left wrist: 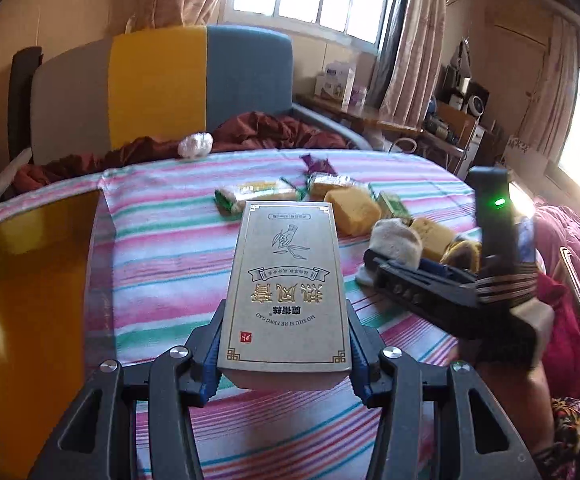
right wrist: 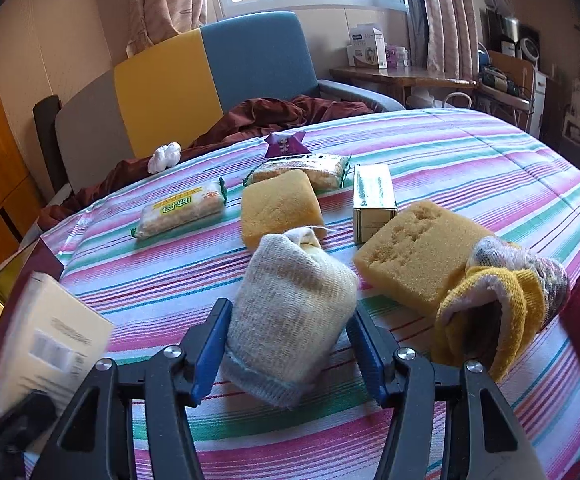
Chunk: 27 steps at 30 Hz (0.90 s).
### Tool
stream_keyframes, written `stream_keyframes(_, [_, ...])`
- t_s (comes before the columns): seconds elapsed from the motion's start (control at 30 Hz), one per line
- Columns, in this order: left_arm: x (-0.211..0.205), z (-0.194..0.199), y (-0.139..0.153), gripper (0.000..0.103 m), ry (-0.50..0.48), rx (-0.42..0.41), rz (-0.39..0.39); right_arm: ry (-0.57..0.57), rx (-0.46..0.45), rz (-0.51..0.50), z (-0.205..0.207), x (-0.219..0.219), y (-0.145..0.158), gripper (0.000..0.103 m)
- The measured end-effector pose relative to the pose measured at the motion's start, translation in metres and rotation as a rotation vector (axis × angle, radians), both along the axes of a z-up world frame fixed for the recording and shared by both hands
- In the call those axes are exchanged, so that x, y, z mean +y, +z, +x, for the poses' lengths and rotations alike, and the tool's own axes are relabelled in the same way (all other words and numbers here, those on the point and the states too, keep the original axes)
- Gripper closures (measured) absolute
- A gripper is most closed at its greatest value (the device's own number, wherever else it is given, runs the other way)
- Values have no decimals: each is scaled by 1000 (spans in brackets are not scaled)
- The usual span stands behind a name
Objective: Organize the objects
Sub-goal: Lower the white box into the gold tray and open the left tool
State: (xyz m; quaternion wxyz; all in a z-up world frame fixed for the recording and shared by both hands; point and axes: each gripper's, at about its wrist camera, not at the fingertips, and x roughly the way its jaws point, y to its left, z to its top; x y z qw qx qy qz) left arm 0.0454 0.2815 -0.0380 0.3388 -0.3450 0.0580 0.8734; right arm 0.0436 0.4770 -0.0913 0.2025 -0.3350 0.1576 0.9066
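- The bed [right wrist: 469, 148], under a striped sheet of pink, green and white, carries all the loose things; a chair [right wrist: 210, 76] in grey, yellow and blue panels stands behind it with a maroon cloth [right wrist: 274, 114] heaped on its seat.
- The left tongs [left wrist: 284, 344] are closed on the near end of a flat grey box [left wrist: 286, 276] with gold lettering, one blue pad on each long side, holding it clear above the sheet.
- The right tongs [right wrist: 290, 340] grip a rolled white sock [right wrist: 290, 312] between their blue pads; whether the sock rests on the sheet cannot be told.
- Two yellow sponges lie on the sheet: one sponge [right wrist: 280, 208] just beyond the sock, the other sponge [right wrist: 421, 252] to its right, touching a rolled yellow-cuffed sock [right wrist: 501, 300].
- A small green-and-gold carton [right wrist: 373, 200] stands between the two sponges.
- Two wrapped snack packs lie farther back: one pack [right wrist: 182, 210] to the left, one pack [right wrist: 305, 172] behind the first sponge.
- A purple wrapper [right wrist: 284, 145] sits beyond the packs, and a white wad [right wrist: 164, 157] lies at the sheet's far left edge.
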Motion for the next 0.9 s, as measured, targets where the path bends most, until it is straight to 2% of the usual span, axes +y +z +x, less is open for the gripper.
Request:
stream_keyframes(0.3, [-39, 22, 28, 52, 17, 87, 29, 2, -16, 43, -1, -6, 2, 45])
stream_keyframes(0.53, [-82, 17, 38, 52, 103, 117, 37, 3, -27, 74, -2, -10, 3, 45])
stream_keyframes(0.73, [-118, -1, 35, 52, 193, 101, 36, 15, -26, 113, 0, -17, 6, 46])
stream_keyframes(0.9, [-146, -17, 21, 52, 274, 41, 22, 28, -14, 150, 2, -25, 10, 47])
